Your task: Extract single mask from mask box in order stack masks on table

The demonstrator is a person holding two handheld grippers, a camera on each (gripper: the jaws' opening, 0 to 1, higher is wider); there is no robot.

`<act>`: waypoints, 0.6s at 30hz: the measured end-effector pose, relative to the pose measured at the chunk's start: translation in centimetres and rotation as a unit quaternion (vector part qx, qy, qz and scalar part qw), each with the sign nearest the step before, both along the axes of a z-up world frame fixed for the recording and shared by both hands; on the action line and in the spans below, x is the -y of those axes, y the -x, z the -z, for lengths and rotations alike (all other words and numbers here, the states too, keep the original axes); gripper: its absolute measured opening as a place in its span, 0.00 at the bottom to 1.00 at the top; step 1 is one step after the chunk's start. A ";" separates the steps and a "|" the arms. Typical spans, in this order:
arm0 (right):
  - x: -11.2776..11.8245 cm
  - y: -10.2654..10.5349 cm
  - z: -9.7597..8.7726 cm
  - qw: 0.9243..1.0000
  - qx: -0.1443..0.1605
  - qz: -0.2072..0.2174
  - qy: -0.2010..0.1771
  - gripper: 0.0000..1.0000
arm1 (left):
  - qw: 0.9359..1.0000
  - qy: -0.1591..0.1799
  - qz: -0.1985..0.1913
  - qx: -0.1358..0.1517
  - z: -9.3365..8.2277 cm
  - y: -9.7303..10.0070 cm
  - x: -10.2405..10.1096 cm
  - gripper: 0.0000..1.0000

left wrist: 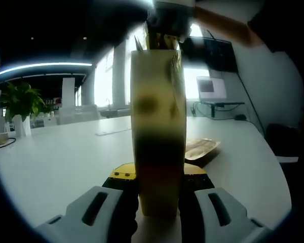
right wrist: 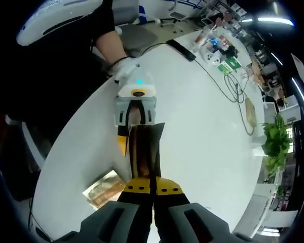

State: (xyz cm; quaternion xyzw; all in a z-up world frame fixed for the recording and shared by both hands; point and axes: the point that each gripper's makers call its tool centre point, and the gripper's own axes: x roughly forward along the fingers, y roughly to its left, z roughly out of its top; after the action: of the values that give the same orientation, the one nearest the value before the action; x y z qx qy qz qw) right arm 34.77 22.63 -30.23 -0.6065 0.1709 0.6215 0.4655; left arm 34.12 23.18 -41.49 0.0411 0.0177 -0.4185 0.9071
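Both claws grip one upright mask pack over the white desk.

In the left gripper view, a potted plant [left wrist: 21, 104] stands at the far left desk [left wrist: 66, 152] edge; in the centre the left claw [left wrist: 158, 200] pinches the bottom of the yellowish mask pack [left wrist: 158, 131] between its jaws, and the other claw holds the pack's top edge — a flat brown mask [left wrist: 200, 149] lies on the desk just right of it. In the right gripper view, that flat mask [right wrist: 105, 189] lies at lower left, the right claw [right wrist: 153, 195] is pressed together on the dark pack [right wrist: 144, 152], and the left claw [right wrist: 135, 112] holds its far end — a person's gloved hand [right wrist: 124, 66] behind it.
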 end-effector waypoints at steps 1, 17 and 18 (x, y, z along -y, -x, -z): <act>0.0 0.0 -0.1 1.000 0.004 -0.001 -0.003 0.00 | 1.000 0.000 0.000 0.000 0.0 0.0 0.0 0.20; 0.3 0.3 -2.4 0.999 0.035 0.006 -0.037 0.00 | 1.000 -0.001 -0.001 0.000 0.0 0.0 0.0 0.20; 0.4 0.3 -2.5 0.999 0.038 0.004 -0.038 0.00 | 1.000 -0.001 -0.001 0.000 0.0 0.0 0.0 0.20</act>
State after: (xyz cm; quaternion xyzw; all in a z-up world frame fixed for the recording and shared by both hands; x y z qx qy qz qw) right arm 34.50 22.27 -27.72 -0.6104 0.1321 0.6023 0.4973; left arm 34.11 23.18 -41.46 0.0419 0.0184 -0.4175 0.9075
